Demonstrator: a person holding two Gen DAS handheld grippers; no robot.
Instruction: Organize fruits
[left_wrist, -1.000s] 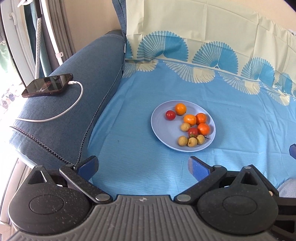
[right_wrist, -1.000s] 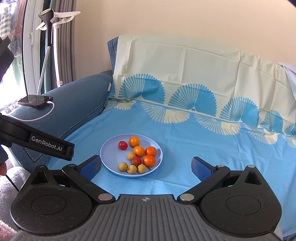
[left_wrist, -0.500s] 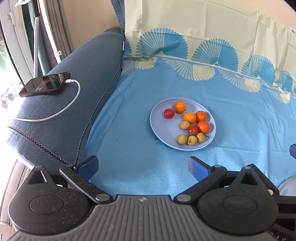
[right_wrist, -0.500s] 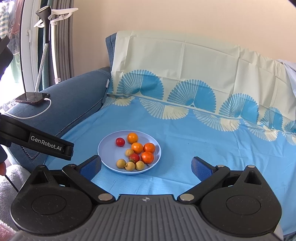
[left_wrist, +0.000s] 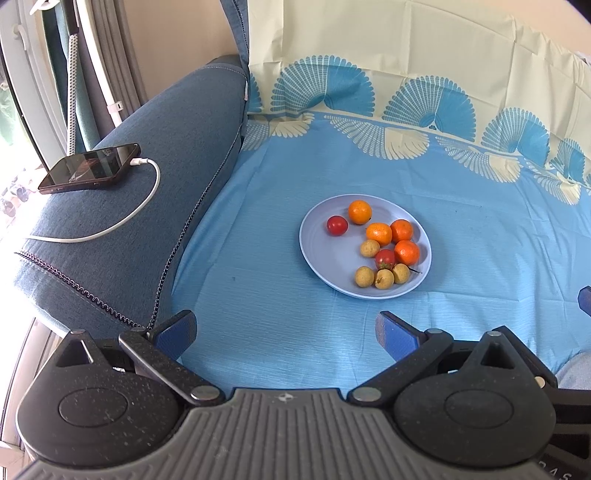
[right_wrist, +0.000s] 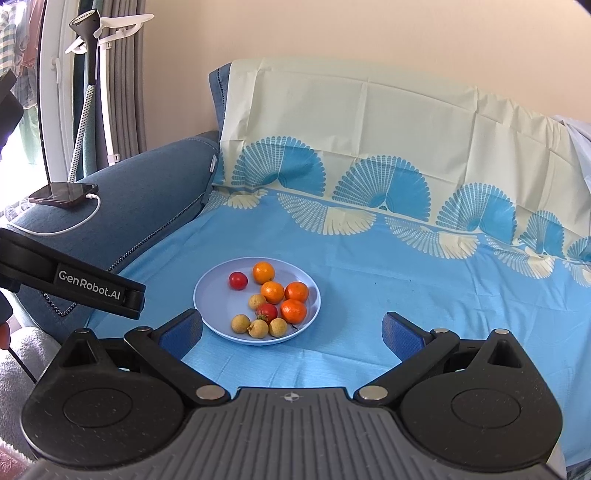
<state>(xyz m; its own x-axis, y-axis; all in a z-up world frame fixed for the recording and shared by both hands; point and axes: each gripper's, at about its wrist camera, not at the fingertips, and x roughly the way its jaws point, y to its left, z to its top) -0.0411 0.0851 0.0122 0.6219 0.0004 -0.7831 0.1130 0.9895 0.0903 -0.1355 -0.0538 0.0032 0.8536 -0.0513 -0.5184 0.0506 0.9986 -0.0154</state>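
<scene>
Both grippers are spread wide and grasp nothing: left gripper (left_wrist: 286, 330), right gripper (right_wrist: 291, 330). Compared with one second ago, both views have crept slightly nearer the plate (left_wrist: 325, 258), which now sits larger in frame; the fruits have not shifted. All fruits lie mixed on the plate on the blue sheet (left_wrist: 480, 240): oranges (left_wrist: 378, 233), red ones (left_wrist: 337, 225), small tan ones (left_wrist: 384, 278). Judgement: an approach, no contact. Legible writing: "GenRobot.AI" on the left tool's arm (right_wrist: 88, 289).
</scene>
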